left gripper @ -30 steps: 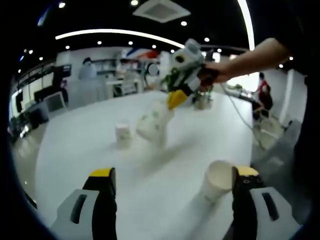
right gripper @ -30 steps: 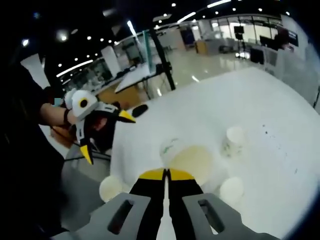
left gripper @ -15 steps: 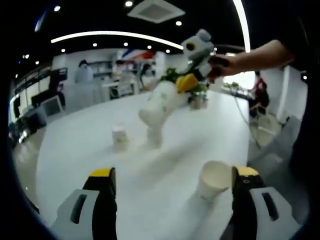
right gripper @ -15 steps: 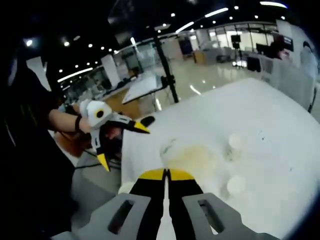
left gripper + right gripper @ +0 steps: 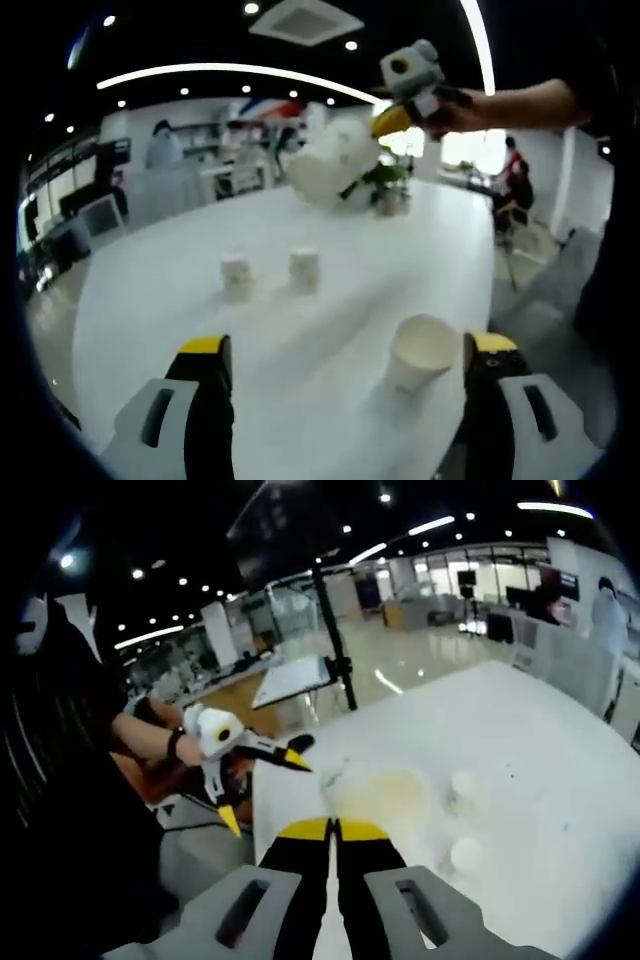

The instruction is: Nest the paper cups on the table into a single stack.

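Right gripper (image 5: 334,830) jaws clenched on lifted cup (image 5: 333,175); left gripper (image 5: 345,345) jaws released, upright cup (image 5: 420,350) just inside right jaw.

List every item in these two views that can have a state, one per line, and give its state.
Right tool: shut on held cup, raised above the table.
Held cup: lifted, tilted.
Left tool: open, empty.
Near cup: upright on table, mouth up.
Two far cups: standing on table, apart.

The lifted cup (image 5: 385,798) blurs, its lower part hidden behind the right gripper (image 5: 333,830).
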